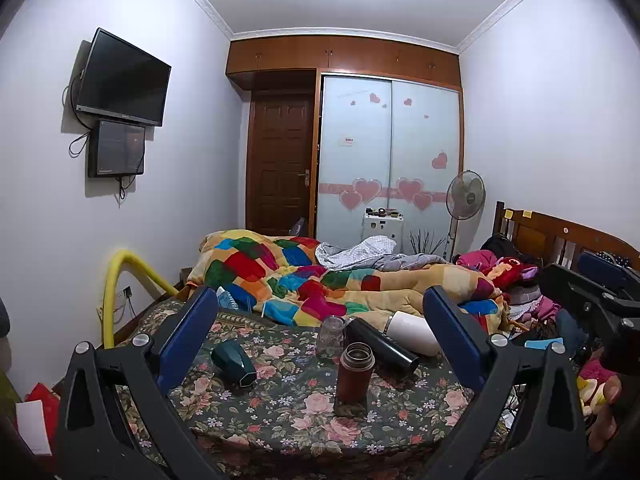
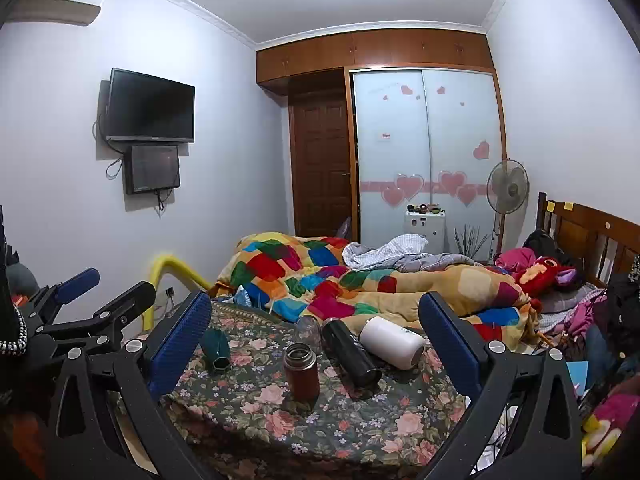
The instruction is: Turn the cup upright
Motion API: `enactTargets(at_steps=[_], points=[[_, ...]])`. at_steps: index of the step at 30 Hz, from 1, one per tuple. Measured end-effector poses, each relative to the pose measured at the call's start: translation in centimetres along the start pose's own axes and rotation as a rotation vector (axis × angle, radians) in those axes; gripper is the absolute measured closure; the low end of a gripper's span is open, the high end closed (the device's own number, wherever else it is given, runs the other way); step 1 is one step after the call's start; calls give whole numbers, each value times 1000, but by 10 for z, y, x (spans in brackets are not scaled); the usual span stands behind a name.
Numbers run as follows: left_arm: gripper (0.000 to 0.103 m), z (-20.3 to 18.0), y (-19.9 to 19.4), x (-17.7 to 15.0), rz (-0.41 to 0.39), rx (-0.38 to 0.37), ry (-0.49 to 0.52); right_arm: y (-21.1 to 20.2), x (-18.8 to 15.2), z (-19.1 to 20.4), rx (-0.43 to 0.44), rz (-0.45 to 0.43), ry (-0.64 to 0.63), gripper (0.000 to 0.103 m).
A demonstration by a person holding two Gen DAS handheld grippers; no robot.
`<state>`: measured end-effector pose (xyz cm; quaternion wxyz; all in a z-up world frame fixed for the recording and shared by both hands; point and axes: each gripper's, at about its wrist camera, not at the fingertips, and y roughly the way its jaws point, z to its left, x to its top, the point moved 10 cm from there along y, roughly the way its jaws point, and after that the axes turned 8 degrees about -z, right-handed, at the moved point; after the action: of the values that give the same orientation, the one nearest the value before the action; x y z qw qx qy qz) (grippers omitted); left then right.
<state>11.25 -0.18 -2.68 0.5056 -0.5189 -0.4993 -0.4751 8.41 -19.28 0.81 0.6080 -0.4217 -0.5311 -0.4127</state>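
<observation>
Several cups sit on the floral bedspread [image 1: 280, 420]. A brown flask [image 1: 354, 374] [image 2: 302, 372] stands upright in the middle. A black flask [image 1: 382, 344] [image 2: 352, 354], a white flask [image 1: 412, 332] [image 2: 394, 342] and a dark green cup [image 1: 234, 362] [image 2: 216, 350] lie on their sides. A clear glass jar [image 1: 330, 334] [image 2: 308, 330] stands behind. My left gripper [image 1: 320, 340] is open and empty, above and short of the cups. My right gripper [image 2: 314, 340] is open and empty, also short of them.
A rumpled patchwork quilt [image 1: 320, 280] lies just behind the cups. Plush toys and clothes [image 1: 512, 272] pile at the right by the wooden headboard [image 2: 592, 236]. A yellow padded rail [image 1: 120, 276] stands at the left bed edge. A fan [image 1: 466, 194] and wardrobe stand beyond.
</observation>
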Motion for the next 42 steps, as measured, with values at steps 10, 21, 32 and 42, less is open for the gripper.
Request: enactTargets(at_steps=[10, 21, 32, 42], points=[[0, -1, 1, -1, 4, -1, -1, -3, -1, 2, 7, 12, 3, 0], [0, 0, 0, -4, 10, -1, -1, -4, -2, 2, 6, 19, 10, 0], [0, -4, 2, -8, 17, -9, 2, -3, -3, 2, 8, 26, 13, 0], [0, -11, 5, -8, 18, -29, 6, -3, -4, 2, 5, 26, 12, 0]])
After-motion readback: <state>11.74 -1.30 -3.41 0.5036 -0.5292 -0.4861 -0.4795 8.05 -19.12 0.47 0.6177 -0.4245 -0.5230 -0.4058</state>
